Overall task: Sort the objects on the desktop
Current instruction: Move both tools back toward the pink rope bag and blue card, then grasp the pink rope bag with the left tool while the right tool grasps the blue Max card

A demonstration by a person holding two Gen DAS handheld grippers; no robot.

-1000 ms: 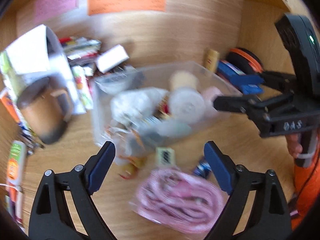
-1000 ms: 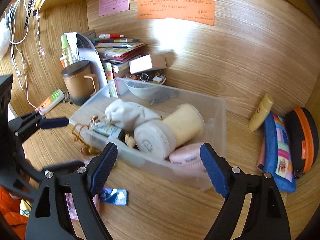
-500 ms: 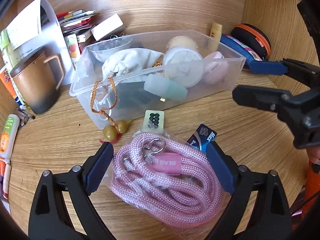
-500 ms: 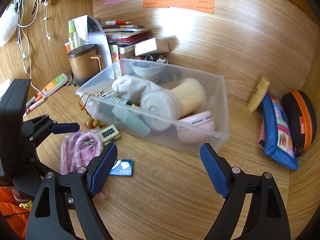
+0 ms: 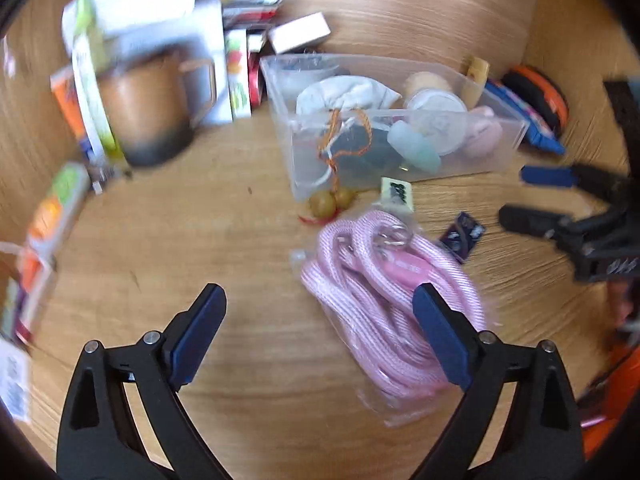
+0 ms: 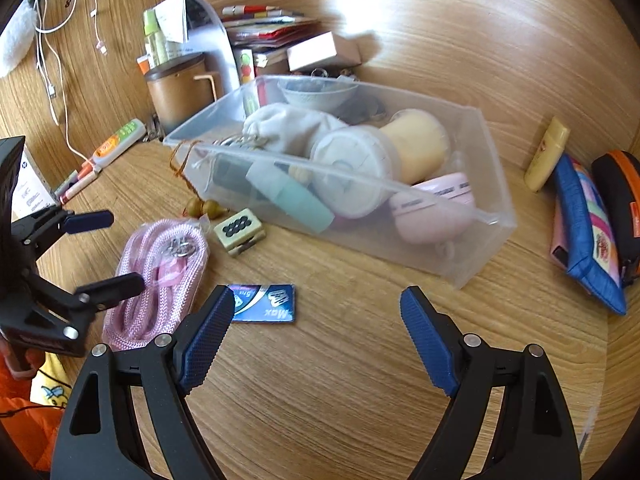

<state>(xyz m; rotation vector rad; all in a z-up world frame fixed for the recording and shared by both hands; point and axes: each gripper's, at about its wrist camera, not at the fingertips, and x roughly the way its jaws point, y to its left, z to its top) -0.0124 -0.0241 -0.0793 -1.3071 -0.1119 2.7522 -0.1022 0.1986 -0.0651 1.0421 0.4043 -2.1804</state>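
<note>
lying beside left gripper point(image 5: 318, 322), bagged pink rope point(image 5: 384, 296), gripper wide apart

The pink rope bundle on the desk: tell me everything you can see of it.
The pink rope is a braided cord coiled into a long loop and sealed in a clear plastic bag, with a metal clasp and a pink tag near its top end. It lies flat on the wooden desk, in front of the clear bin, beside the mahjong tile and blue card. Neither gripper holds it.
</note>
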